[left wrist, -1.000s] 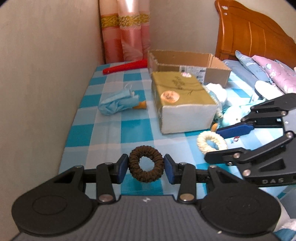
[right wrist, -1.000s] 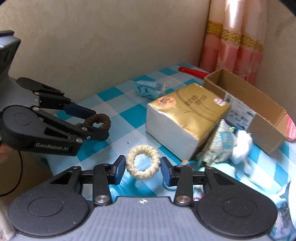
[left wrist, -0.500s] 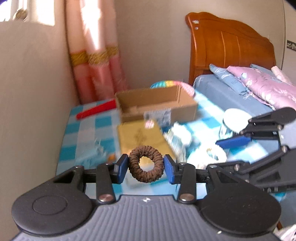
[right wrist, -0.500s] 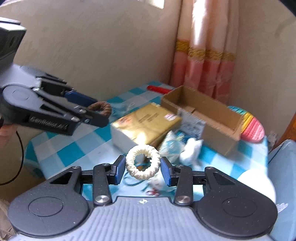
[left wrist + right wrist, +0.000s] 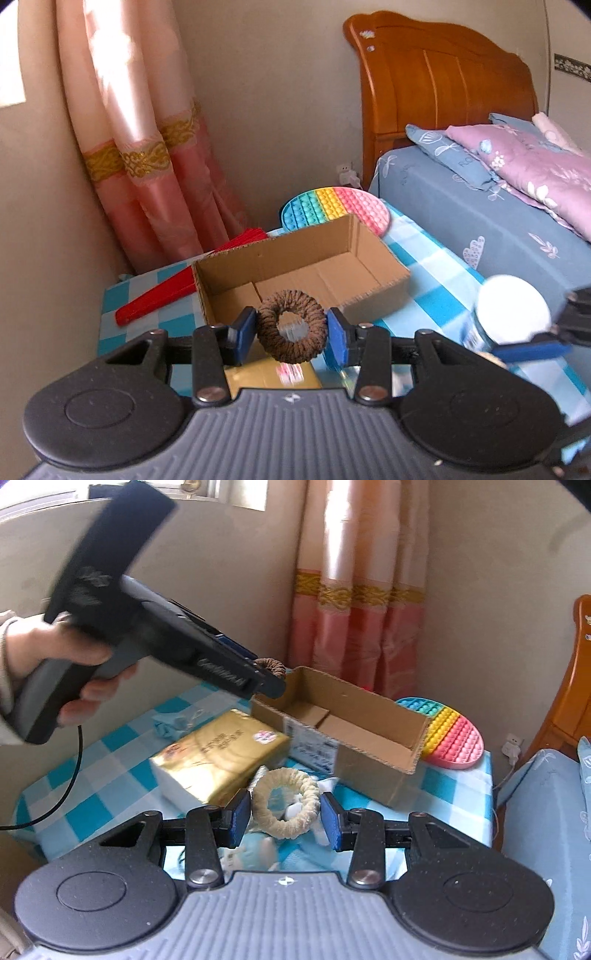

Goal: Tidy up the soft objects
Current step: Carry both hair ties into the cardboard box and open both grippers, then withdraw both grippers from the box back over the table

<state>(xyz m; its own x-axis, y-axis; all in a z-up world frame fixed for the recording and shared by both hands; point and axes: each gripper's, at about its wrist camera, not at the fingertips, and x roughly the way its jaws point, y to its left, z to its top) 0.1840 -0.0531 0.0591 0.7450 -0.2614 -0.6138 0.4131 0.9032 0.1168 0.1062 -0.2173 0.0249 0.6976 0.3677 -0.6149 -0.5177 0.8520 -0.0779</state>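
A brown knitted hair ring (image 5: 291, 326) sits upright between the blue pads of my left gripper (image 5: 291, 332), which is shut on it. Just behind it lies an open, empty cardboard box (image 5: 295, 254). My right gripper (image 5: 284, 814) is shut on a cream hair ring (image 5: 286, 805), held above the table in front of the box (image 5: 369, 775). The right wrist view shows the left gripper (image 5: 267, 672) and its brown ring (image 5: 269, 664) over the box's near-left end. One of the right gripper's fingers (image 5: 532, 349) shows at the right edge.
A gold tissue pack (image 5: 218, 760), a light blue mask (image 5: 177, 720) and a plush toy (image 5: 258, 849) lie on the checked table. A rainbow pop mat (image 5: 332, 210) and a red fan (image 5: 159, 295) flank the box. White-lidded jar (image 5: 511, 308), bed (image 5: 480, 206), curtain behind.
Both grippers have risen and moved toward the cardboard box, each keeping its ring. The left one now hangs at the box's edge; the tissue pack has dropped below it.
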